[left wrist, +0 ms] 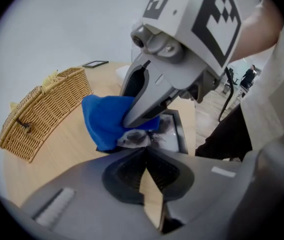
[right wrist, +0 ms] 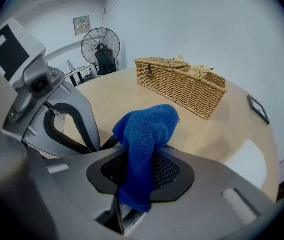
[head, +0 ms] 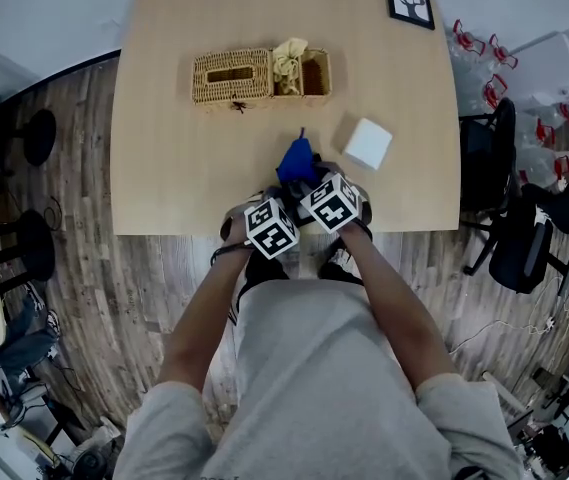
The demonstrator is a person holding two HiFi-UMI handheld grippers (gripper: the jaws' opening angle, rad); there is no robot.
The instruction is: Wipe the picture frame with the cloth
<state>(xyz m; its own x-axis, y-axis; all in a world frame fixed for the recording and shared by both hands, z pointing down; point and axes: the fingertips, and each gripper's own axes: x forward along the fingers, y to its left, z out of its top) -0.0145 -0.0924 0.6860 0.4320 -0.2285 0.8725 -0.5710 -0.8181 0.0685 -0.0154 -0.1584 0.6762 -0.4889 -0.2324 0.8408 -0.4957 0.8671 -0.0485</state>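
Right tongs (right wrist: 139, 164): closed on the cloth (right wrist: 146, 129). One end is pinched between the pads and the rest is bunched forward over the tips.

Left tongs (left wrist: 144, 151): tips closed together, right at the near edge of the frame (left wrist: 172, 131). Whether they pinch that edge or only butt against it, cannot tell.

Frame: lies flat on the surface (head: 184, 168) at its near edge, directly ahead of the left tongs, long axis running away from them. In the head view it is hidden under both tools.

Key relation: the cloth bundle sits on the frame's left part, pressed down by the right tongs from above. The right part of the glass shows bare. Both hands are at the frame; the right does the wiping, and the left looks like the steadying one.

Judgement: wipe under way. The next stroke needs to travel right along the glass.

Further out: basket (head: 259, 75) mid-surface and a second frame (head: 409, 0) at the far corner, both well apart.
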